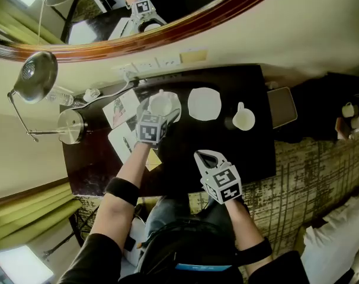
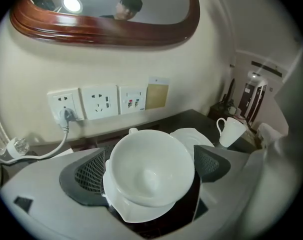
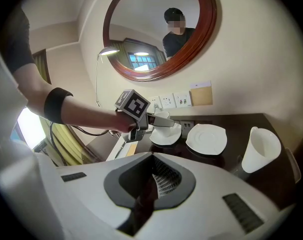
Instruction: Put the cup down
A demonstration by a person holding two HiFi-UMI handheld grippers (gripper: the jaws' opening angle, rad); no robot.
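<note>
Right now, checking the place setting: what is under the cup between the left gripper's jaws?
A white saucer sits under the cup. Only its rim shows around the cup's base; its middle is covered, so anything there cannot be seen.

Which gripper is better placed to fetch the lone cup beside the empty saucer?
Right. The right gripper, empty and shut, is nearer the lone cup at the table's right. The left gripper stands open around the other cup on its saucer.

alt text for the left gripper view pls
A white cup sits on a saucer between the left gripper's open jaws. Behind are an empty saucer, a white jug and wall sockets under a mirror.
</note>
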